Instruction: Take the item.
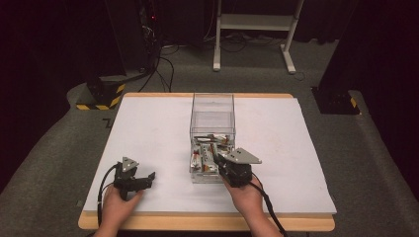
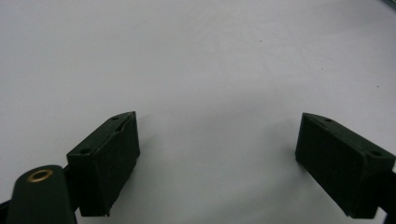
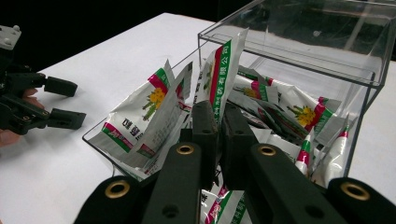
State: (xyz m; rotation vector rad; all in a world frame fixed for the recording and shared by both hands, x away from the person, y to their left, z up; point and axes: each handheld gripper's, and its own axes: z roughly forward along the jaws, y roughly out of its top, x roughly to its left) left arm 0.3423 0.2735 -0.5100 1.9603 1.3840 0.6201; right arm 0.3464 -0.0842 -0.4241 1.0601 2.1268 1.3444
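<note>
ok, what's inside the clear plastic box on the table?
The clear plastic box holds a loose pile of white sachets with red and green printing. The right gripper is shut on one upright sachet. The box floor and any lower layers are covered by the pile.

The surface (image 1: 148, 128) is a white sheet lying on a light wooden board, whose edge shows along the near side and the far side. It stands on a grey carpet floor (image 1: 44, 163). Behind it, the room is very dark, with black curtains (image 1: 49, 44) on the left and right. At the far middle a white metal frame (image 1: 254, 29) stands on two legs with flat feet. Several black cables (image 1: 163, 69) run over the floor toward a dark rack with a small red light. Two low blocks with yellow and black stripes (image 1: 101, 96) sit on the floor, one at the far left corner and one at the right. The light falls from above, mostly on the white sheet.
</note>
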